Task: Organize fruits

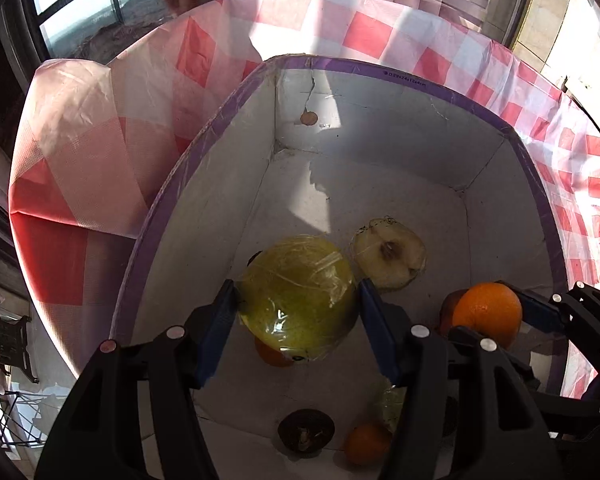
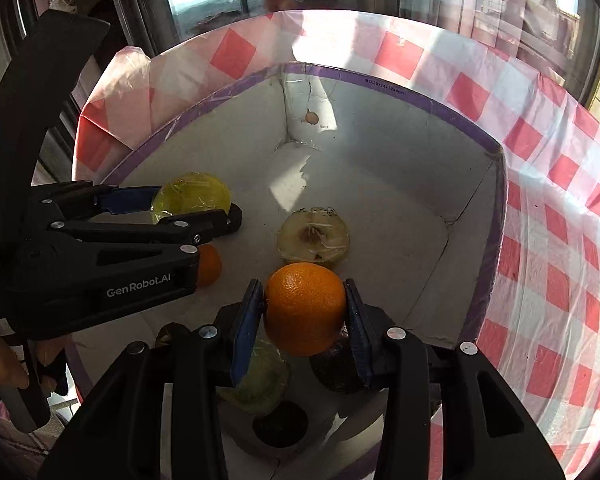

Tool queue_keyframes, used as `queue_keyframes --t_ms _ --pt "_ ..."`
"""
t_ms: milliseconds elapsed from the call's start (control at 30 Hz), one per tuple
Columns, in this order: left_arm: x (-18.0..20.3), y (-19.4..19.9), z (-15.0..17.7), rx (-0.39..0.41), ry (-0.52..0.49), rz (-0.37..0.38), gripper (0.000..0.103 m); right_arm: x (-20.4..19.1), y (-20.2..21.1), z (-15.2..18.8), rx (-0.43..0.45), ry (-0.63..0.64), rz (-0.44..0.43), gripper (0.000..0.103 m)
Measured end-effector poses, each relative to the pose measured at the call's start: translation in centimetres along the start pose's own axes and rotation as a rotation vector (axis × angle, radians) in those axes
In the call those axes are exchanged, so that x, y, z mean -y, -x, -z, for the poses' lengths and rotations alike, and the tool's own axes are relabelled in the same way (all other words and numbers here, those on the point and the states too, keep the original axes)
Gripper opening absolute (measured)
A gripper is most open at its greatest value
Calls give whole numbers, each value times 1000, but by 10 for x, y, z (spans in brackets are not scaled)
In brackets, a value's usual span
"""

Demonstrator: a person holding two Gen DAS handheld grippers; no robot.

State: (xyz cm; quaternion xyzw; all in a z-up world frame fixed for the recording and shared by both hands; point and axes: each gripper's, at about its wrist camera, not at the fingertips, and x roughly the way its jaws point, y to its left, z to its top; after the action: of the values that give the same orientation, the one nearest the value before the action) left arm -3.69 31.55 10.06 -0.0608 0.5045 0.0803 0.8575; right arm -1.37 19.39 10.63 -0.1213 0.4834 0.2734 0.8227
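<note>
My left gripper is shut on a plastic-wrapped green fruit and holds it above the floor of a white box with a purple rim. My right gripper is shut on an orange inside the same box; that orange also shows in the left wrist view. A wrapped apple half lies cut side up on the box floor; it also shows in the right wrist view. A small orange and a dark fruit lie near the front wall.
The box stands on a red and white checked tablecloth. Another small orange lies under the left gripper. A wrapped green piece and a dark avocado-like fruit lie under my right gripper. Windows are behind the table.
</note>
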Motion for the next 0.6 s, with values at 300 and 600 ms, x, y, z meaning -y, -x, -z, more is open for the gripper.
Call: queue_keyframes --t_ms 300,600 --pt "-7 2 0 19 25 14 65 -7 -4 -6 -4 -3 32 55" --pt "-3 55 -11 278 -29 -23 101 -1 18 0 39 -40 42 83"
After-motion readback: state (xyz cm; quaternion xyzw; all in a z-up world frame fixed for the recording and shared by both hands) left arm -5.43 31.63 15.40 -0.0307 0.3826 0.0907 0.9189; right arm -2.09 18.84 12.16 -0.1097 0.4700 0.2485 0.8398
